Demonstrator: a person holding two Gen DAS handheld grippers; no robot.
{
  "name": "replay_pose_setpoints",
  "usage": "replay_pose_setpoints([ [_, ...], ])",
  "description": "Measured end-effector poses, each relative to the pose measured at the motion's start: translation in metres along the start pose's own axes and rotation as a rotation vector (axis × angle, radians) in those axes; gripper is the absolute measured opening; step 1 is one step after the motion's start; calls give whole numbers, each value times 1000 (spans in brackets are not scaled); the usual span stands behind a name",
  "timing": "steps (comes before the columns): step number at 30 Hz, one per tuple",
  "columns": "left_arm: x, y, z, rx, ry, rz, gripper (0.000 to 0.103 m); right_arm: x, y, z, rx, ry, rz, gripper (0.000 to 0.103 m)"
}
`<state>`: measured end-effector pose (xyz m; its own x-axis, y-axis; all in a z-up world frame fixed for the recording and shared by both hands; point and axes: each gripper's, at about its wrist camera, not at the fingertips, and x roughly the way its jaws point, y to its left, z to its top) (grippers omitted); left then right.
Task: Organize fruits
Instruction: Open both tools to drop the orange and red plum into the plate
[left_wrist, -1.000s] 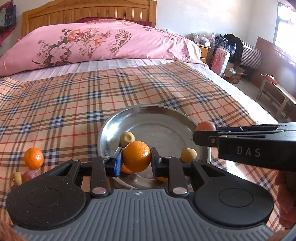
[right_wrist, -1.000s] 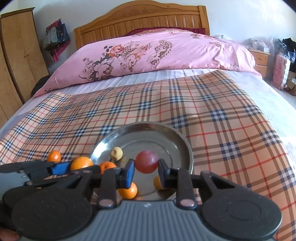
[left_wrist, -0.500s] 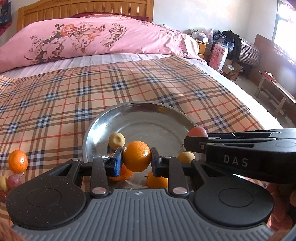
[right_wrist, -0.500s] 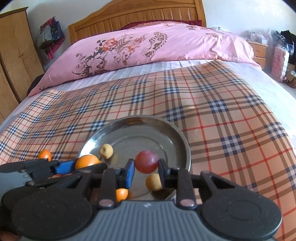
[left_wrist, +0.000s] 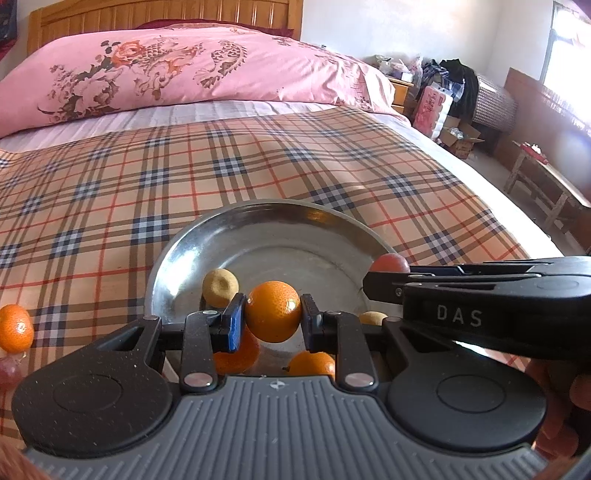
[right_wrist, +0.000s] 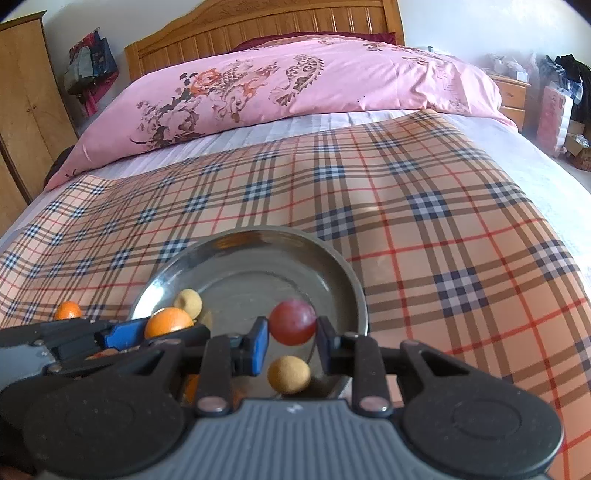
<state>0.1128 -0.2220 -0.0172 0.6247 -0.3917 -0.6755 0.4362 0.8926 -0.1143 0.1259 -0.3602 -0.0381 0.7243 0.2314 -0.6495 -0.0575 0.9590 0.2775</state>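
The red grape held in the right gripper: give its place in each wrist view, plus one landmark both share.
Left wrist view: red grape right of centre, at the tip of the right gripper.
Right wrist view: red grape at lower centre, clamped between the fingers.
Shared landmark: the metal bowl.

1. The left gripper (left_wrist: 272, 312) is pointing forward and tipping down. Its two fingers are squeezing an orange (left_wrist: 273, 311) from both sides.
2. The right gripper (right_wrist: 292, 323) is also pointing forward and down. Its fingers are pinching a round red fruit (right_wrist: 293, 322).
3. The two grippers are sitting close, side by side. Each one is showing up from the side in the other's camera.
4. A bit of a hand (left_wrist: 565, 402) is peeking out behind the right gripper.
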Motion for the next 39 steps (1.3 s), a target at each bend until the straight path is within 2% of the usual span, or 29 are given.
replay_pose_setpoints([
  [5, 1, 0, -1, 5, -5, -19, 28, 2, -2, 0, 3, 1, -9, 27],
  [8, -2, 0, -1, 4, -22, -20, 37, -1, -3, 0, 6, -9, -22, 27],
  [12, -10, 2, 0, -2, -40, -12, 57, -9, -4, 1, 22, -24, -25, 27],
  [19, -36, 8, 0, -6, -67, 35, 84, -28, 3, 2, 16, -51, -16, 35],
  [26, -61, 21, -8, -18, -68, 118, 94, -44, 20, -2, -2, -67, 7, 43],
  [28, -69, 26, -12, -25, -73, 141, 103, -47, 26, -3, -12, -68, 7, 48],
  [32, -88, 37, -18, -52, -104, 158, 103, -54, 38, -6, -27, -78, 15, 57],
  [39, -110, 58, -26, -84, -115, 219, 103, -58, 61, -12, -57, -74, 41, 64],
])
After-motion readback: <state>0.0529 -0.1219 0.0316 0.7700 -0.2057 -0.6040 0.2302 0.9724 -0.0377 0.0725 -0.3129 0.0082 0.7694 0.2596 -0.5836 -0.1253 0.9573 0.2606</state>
